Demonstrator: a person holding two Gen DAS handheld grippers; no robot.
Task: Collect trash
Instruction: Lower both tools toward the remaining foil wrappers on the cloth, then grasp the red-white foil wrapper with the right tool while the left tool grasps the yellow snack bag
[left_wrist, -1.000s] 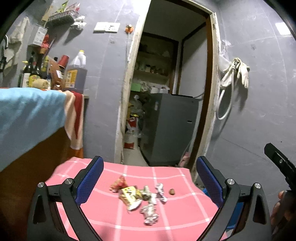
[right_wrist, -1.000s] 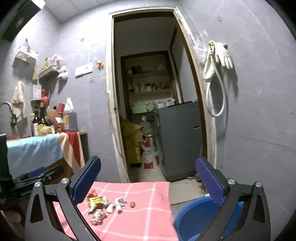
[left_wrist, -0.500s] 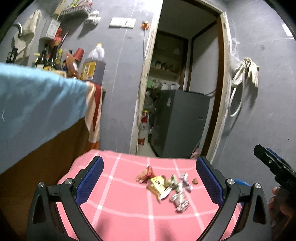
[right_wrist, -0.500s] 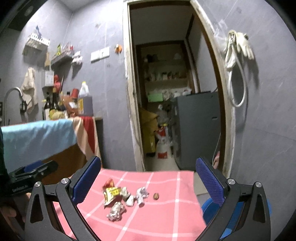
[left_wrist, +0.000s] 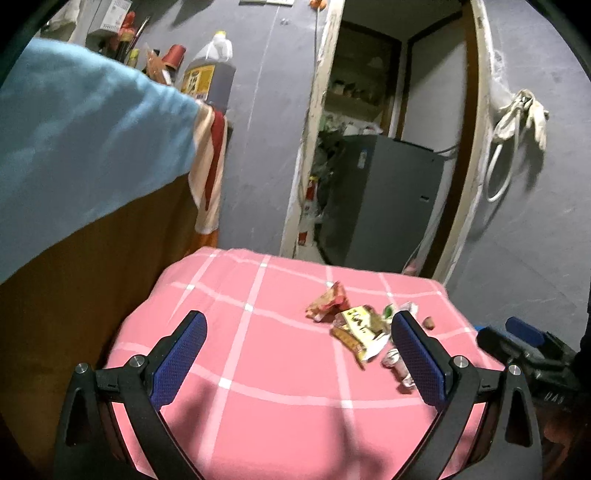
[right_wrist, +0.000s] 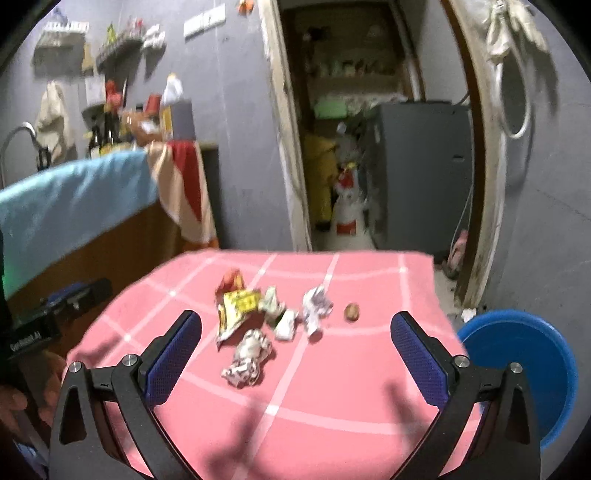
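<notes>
A small heap of trash lies on a pink checked tablecloth (left_wrist: 258, 369): a yellow snack wrapper (left_wrist: 360, 326) (right_wrist: 238, 308), a red wrapper (left_wrist: 327, 301) (right_wrist: 232, 281), crumpled foil (right_wrist: 249, 356), white crumpled wrappers (right_wrist: 316, 308) and a small brown nut (right_wrist: 352, 312) (left_wrist: 429, 322). My left gripper (left_wrist: 295, 363) is open and empty above the cloth, left of the heap. My right gripper (right_wrist: 295, 363) is open and empty, with the heap just beyond its fingertips. A blue bin (right_wrist: 524, 365) stands right of the table.
A counter draped with a blue towel (left_wrist: 74, 147) stands at the left, with bottles (left_wrist: 208, 74) on it. A doorway behind the table opens onto a grey appliance (left_wrist: 384, 199). Gloves and a hose (left_wrist: 517, 122) hang on the right wall.
Both grippers have tilted down and moved closer to the table. The trash heap now appears larger and nearer. Both stay open.
</notes>
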